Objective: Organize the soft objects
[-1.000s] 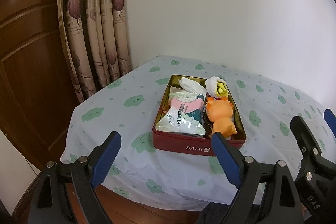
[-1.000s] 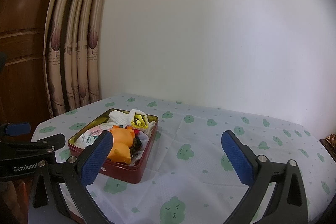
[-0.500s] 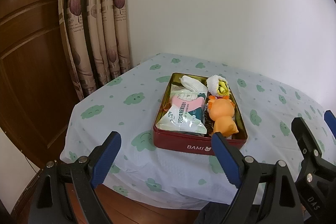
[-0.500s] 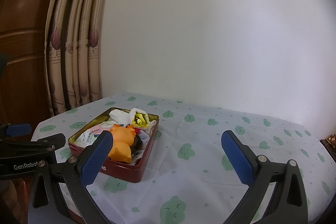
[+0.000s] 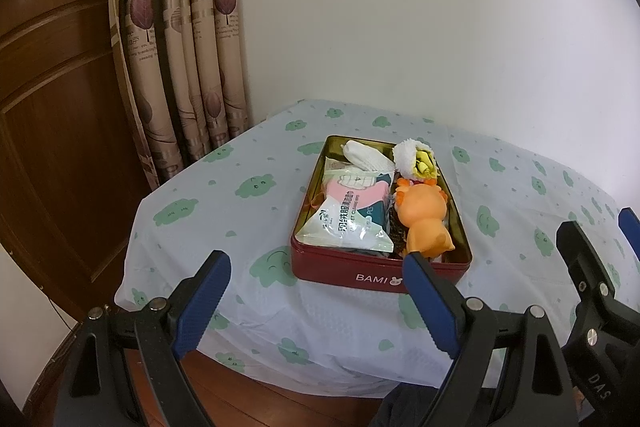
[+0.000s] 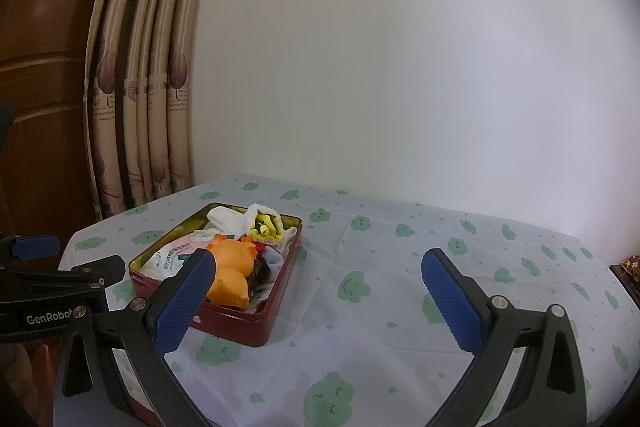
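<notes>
- The worktop (image 5: 280, 311) has a white cloth with green clouds on it. Most of the cloth is bare.
- The red tin (image 5: 340, 267) sits near the left front corner of the worktop. All the soft things lie inside it.
- The left gripper (image 5: 316, 273) hangs in front of the tin with its two blue pads wide apart. It holds nothing.
- The right gripper (image 6: 316, 277) hangs over the front edge of the worktop, just right of the tin. Its pads are wide apart too, and it holds nothing.
- The wipes pack (image 5: 352, 219) lies flat on the left side of the tin. It looks light, squashy and a bit slippery, so I would pinch it by one end.
- The orange toy (image 5: 424, 219) lies on the right side. It looks light and bouncy, and its round body seems the best place to hold.
- The white sock (image 5: 364, 155) lies at the back left. It looks floppy, so any fold would do.
- The rolled towel (image 5: 416, 159) sits at the back right corner. It looks soft, and holding it across the roll should keep it rolled.
</notes>
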`<state>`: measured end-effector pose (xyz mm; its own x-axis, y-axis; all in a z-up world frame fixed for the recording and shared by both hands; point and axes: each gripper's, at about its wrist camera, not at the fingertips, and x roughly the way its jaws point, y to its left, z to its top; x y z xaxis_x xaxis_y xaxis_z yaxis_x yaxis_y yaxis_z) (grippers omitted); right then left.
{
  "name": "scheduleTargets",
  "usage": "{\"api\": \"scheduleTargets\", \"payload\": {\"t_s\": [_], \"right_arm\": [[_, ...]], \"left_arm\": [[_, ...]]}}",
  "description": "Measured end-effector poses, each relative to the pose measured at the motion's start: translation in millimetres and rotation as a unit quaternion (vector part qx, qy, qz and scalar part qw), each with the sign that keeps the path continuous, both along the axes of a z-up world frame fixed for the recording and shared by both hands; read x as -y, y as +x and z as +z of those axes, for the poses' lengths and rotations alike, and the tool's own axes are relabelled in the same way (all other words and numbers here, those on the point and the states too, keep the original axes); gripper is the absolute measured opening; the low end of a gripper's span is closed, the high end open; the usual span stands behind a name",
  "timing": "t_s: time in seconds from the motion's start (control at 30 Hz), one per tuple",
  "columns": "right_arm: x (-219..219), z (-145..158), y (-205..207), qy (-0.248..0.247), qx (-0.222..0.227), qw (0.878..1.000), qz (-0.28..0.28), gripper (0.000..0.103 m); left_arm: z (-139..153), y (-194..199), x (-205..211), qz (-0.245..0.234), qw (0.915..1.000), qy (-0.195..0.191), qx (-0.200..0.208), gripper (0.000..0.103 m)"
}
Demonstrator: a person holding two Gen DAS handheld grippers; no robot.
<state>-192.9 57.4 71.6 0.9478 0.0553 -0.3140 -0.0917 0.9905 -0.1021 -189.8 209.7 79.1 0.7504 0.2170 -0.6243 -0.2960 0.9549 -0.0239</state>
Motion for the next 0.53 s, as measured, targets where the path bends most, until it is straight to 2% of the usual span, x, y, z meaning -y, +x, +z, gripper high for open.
{"api": "scheduleTargets", "payload": {"t_s": [0.23,0.33,0.47,0.53], "right_arm": [[1.5,-0.7,0.7,0.001,-0.003,1.000,0.000,0.102],[8.4,-2.0,1.1,0.002,-0.008,1.000,-0.004,0.102],[32.8,-1.0,3.1,-0.004,-0.003,1.000,-0.024,0.102],[58.8,0.4,10.1,-0.001,-0.008,0.999,-0.046,0.102]], "left_arm": [[-1.9,1.1,1.2,-0.003,1.0000,-0.001,-0.004,0.090],[-0.3,-6.0,3.5,0.001,0.9998,-0.003,0.020,0.090],[-0.2,-5.0,9.3,0.003,0.9998,-0.010,0.014,0.090],[-1.4,-3.2,13.8,0.001,0.9999,-0.012,0.002,0.090]]}}
